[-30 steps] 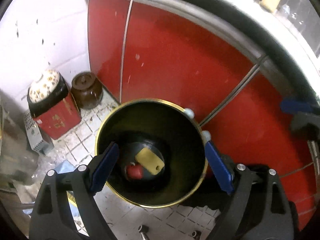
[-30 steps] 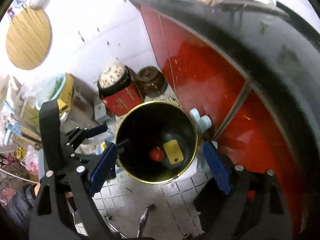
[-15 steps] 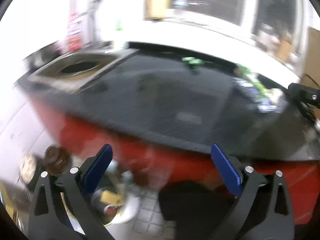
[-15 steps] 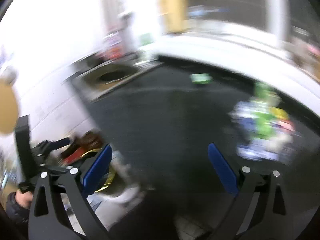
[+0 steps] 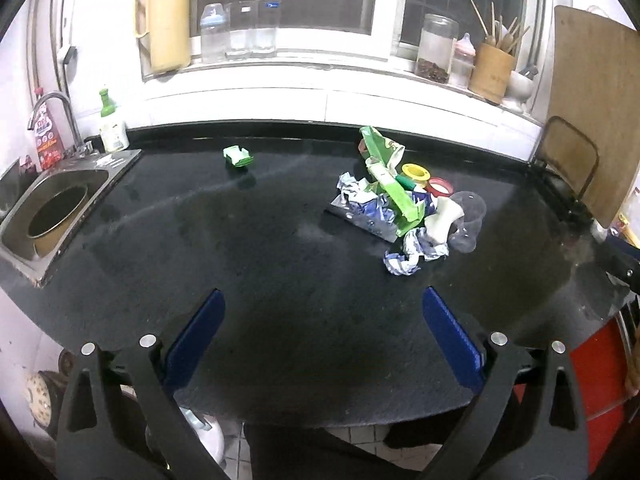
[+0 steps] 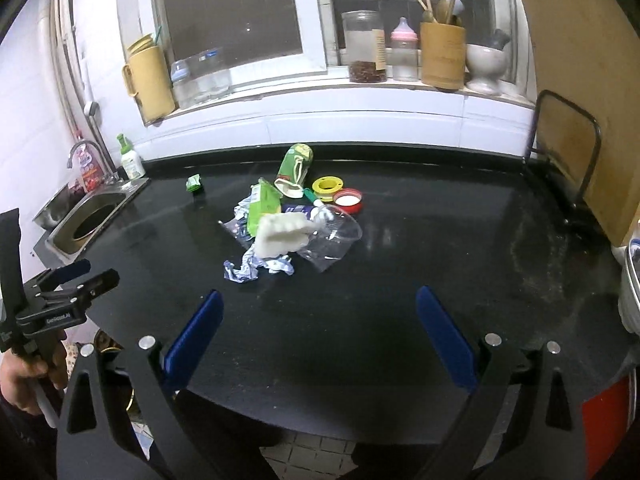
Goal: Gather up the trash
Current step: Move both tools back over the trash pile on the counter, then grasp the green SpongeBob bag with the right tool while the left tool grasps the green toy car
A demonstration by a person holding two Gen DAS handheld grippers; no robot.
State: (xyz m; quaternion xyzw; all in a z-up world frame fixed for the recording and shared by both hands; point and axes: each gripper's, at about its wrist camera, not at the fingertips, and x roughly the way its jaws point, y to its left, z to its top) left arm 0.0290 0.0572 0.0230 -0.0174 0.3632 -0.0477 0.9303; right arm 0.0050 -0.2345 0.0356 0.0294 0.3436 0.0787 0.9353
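Jaws apart and empty, both grippers, left gripper [image 5: 322, 342] and right gripper [image 6: 318, 338], face the trash pile [image 6: 292, 228] at frame centre, where the clear plastic cup [image 6: 334, 238] looks liable to crush or skid away under a hasty pinch.

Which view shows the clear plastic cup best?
The right wrist view: the cup lies on its side near the middle, its open mouth and wall plain. In the left wrist view it sits far right, partly behind other trash.

Only readable bit is small white lettering, looks like "GenRobot.AI", on the black body of the left gripper [image 6: 76, 284], off left of the right fingers. Everything else is too blurry.
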